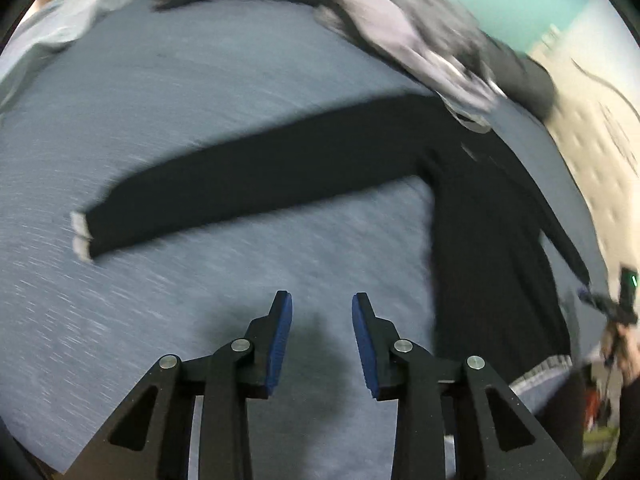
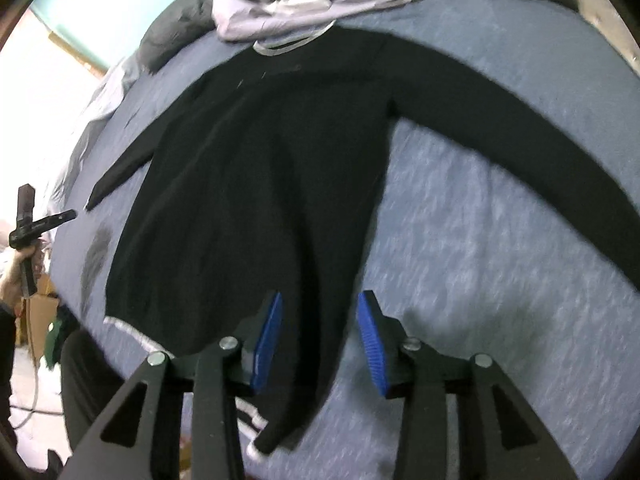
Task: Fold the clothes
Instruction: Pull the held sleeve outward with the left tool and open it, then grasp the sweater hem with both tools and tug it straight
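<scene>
Your left hand-held gripper (image 1: 322,306) hangs part open over bare blue bed (image 1: 200,92), nothing between pads; your right hand-held gripper (image 2: 320,308) part open astride the black sweater (image 2: 256,168) hem, apparently not pinching; sweater lies flat.

2 wrist views above sweater (image 1: 480,208)

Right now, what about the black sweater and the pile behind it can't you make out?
- Black sweater: the right wrist view's edge cuts off one sleeve end.
- Its collar: the grey clothes pile covers it.
- Pile in the left wrist view: motion blur hides how many garments.
</scene>
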Motion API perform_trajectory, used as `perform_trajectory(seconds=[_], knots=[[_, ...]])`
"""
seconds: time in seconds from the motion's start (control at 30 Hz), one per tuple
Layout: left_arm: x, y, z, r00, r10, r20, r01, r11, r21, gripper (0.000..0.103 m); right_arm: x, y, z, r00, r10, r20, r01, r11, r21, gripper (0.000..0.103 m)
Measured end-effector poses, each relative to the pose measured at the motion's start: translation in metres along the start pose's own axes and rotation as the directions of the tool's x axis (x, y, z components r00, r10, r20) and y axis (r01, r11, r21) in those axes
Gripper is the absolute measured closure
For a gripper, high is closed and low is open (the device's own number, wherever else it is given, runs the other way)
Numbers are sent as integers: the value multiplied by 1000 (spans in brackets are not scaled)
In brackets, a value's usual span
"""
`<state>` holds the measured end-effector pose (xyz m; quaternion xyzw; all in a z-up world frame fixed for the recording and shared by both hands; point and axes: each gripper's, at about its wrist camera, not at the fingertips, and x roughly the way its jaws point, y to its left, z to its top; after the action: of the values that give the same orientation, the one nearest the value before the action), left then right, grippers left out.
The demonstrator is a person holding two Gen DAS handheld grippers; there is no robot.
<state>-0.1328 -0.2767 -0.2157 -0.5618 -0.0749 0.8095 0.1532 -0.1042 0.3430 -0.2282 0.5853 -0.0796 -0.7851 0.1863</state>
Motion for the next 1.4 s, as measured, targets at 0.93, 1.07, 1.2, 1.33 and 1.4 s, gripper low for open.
perform_trajectory(seconds=[0.93,1.07,1.2,1.33,1.4], knots=[[28,-132,-93,976,-88,-199,119,982,149,67,-22,7,-84,995,7,-101,-9,1000,-17,100],[41,-131,-99,968,-101,-228,129,985,111,66,-28,-4,-89,996,-10,-91,8,1000,-15,100],[55,-136,-106,960,-105,-260,136,985,104,61,-19,-7,-95,994,-26,-106,23,999,-27,100],[69,-140,-114,952,-81,-295,119,986,114,60,-16,-14,-96,995,-37,-96,35,999,-25,100],[74,-139,-117,950,-77,-303,114,988,108,60,-19,-18,-96,996,-34,-81,33,999,-15,100]])
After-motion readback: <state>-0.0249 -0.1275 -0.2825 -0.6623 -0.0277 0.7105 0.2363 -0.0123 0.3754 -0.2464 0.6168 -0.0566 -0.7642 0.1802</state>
